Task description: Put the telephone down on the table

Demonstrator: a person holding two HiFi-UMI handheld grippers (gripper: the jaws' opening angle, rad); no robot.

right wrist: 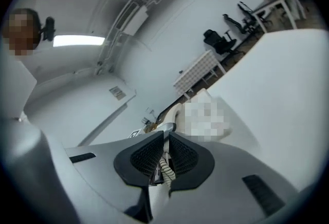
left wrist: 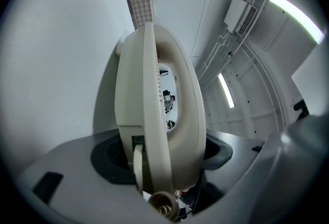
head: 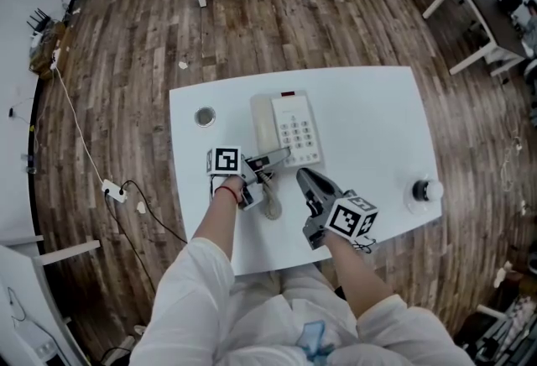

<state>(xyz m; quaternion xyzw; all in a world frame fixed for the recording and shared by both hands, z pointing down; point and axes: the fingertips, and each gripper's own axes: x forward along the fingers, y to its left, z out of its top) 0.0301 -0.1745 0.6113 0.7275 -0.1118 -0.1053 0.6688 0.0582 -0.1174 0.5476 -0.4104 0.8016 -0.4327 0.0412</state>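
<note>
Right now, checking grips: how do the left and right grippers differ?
The left gripper has jaws wide apart; the right gripper has them nearly together. The left gripper clamps the cream handset; the right gripper shows only coiled cord in its slit. Both hover over the table.

Telephone (head: pixel 287 129) on table (head: pixel 369 104), handset (left wrist: pixel 154 115) just before it

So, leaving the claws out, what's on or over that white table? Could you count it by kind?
Telephone base: 1
Handset, gripped in the left claw: 1
Coiled cord: 1
Small round things: 2, a grey disc and a white piece with a dark top
Total: 5
</note>
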